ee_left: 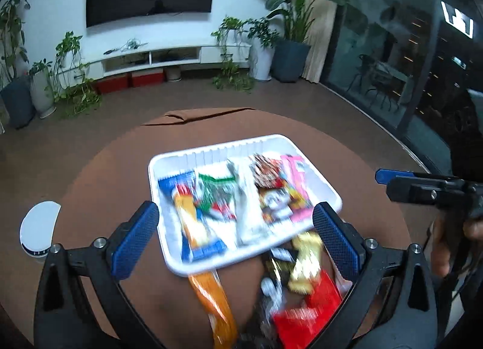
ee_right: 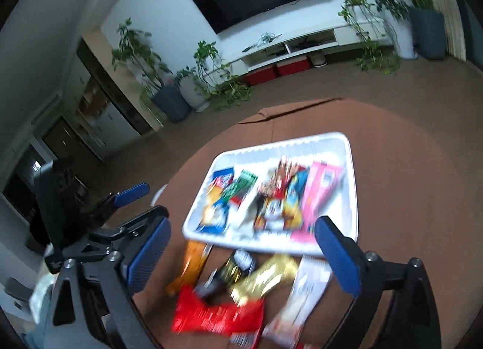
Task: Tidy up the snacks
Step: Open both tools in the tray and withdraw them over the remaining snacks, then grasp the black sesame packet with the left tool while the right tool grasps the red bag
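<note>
Both the left gripper (ee_left: pixel 235 237) and the right gripper (ee_right: pixel 244 249) gape wide, holding nothing. Loose snacks, among them a red packet (ee_right: pixel 217 315), lie low in frame below the white tray (ee_right: pixel 351 186), nearer the right gripper.

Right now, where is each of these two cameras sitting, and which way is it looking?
Left wrist view: on the left gripper, looking down over the white tray toward the television; its blue fingers and the right gripper show.
Right wrist view: on the right gripper, facing likewise; the left gripper shows alongside.
Both share the tray, the loose snacks, and the brown table.
</note>
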{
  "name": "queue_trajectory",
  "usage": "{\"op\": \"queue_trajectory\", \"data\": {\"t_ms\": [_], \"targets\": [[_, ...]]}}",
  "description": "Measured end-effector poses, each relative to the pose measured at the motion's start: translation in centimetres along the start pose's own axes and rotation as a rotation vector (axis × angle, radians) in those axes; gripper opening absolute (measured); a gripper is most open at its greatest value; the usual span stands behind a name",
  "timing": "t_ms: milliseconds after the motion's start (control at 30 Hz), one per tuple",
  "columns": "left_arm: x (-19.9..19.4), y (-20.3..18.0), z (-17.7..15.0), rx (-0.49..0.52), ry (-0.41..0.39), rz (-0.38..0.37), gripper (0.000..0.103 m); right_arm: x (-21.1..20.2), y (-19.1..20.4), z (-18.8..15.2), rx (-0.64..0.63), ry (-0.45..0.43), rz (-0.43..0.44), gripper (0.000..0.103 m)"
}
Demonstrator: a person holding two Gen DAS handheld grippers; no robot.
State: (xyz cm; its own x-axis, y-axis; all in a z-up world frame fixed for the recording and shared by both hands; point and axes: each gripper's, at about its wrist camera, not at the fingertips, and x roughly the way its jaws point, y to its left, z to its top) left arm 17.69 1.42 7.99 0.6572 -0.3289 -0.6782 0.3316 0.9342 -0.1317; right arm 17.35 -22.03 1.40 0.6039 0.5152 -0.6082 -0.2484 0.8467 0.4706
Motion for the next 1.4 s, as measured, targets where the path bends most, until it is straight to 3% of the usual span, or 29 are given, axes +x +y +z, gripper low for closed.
{"op": "queue_trajectory", "data": {"t_ms": [133, 267, 433, 533, 767, 833, 1000, 1200, 1300, 1400], "targets": [[-3.6, -0.2, -4.9, -0.072, 0.031, 0.008, 0.103, -2.7, -0.2, -4.8, 0.044, -0.034, -0.009, 0.098], [-4.5, -0.3, -10.5, -0.177, 0.084, -0.029, 0.103, -4.1, 0.0, -8.0, 0.036, -0.047, -0.045, 0.098], [-5.2, -1.6, -16.4, -0.208, 0.155, -0.080, 0.103, -2.9, 2.2, -11.7, -0.166, 0.054, -0.052, 0.097], [-5.4, -2.5, -18.2, -0.193, 0.174, -0.069, 0.103, -1.5, 3.8, -13.3, -0.320, 0.116, -0.059, 0.092], [-6.5, -2.9, -18.2, -0.181, 0.163, -0.082, 0.103, 3.0, 8.2, -13.8, -0.756, 0.180, -0.045, 0.082], [-7.0, -2.6, -17.9, -0.184, 0.162, -0.089, 0.103, 4.7, 8.1, -13.0, -0.790, 0.228, -0.047, 0.071], [-7.9, -1.8, -17.8, -0.196, 0.155, -0.103, 0.103, 7.9, 7.5, -11.7, -0.886, 0.337, -0.020, 0.069], [-8.3, -1.7, -18.0, -0.203, 0.144, -0.126, 0.102, 9.8, 8.2, -12.4, -0.986, 0.496, 0.015, 0.065], [-8.4, -2.0, -17.8, -0.191, 0.141, -0.132, 0.101, 11.0, 8.3, -13.4, -1.008, 0.562, 0.019, 0.053], [-8.3, -1.8, -17.7, -0.194, 0.143, -0.136, 0.095, 11.2, 8.1, -13.8, -0.957, 0.571, 0.037, 0.040]]}}
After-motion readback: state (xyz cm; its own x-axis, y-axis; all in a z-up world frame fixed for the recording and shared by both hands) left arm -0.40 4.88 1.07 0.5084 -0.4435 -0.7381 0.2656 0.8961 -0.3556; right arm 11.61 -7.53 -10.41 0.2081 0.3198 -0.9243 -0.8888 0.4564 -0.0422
